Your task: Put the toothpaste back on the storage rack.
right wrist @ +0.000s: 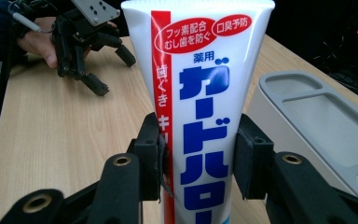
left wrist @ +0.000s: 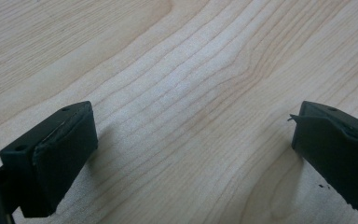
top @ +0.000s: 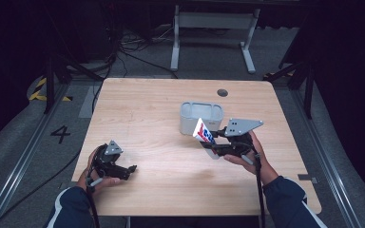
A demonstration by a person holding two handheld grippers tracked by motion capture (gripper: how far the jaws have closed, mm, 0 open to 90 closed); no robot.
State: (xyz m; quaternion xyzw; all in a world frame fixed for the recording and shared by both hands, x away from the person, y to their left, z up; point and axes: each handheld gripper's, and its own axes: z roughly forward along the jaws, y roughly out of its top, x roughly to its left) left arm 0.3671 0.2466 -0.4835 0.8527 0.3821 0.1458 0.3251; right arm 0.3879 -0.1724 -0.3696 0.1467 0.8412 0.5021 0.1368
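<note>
Right gripper view showed the right gripper (right wrist: 198,158) pinching a white toothpaste tube with blue lettering (right wrist: 200,93), just beside the grey plastic organiser tray (right wrist: 307,112); left gripper (left wrist: 191,154) spread, well apart from that tray.

I lose the tube's (right wrist: 200,116) lower end past the bottom edge in the right gripper view, and its sides where the pads (right wrist: 149,158) press in. In the high view the tube's (top: 204,133) print is too small to read. The tray (right wrist: 317,121) beside the tube runs off the right edge. The left gripper's (left wrist: 191,154) jaw bases are cropped.
</note>
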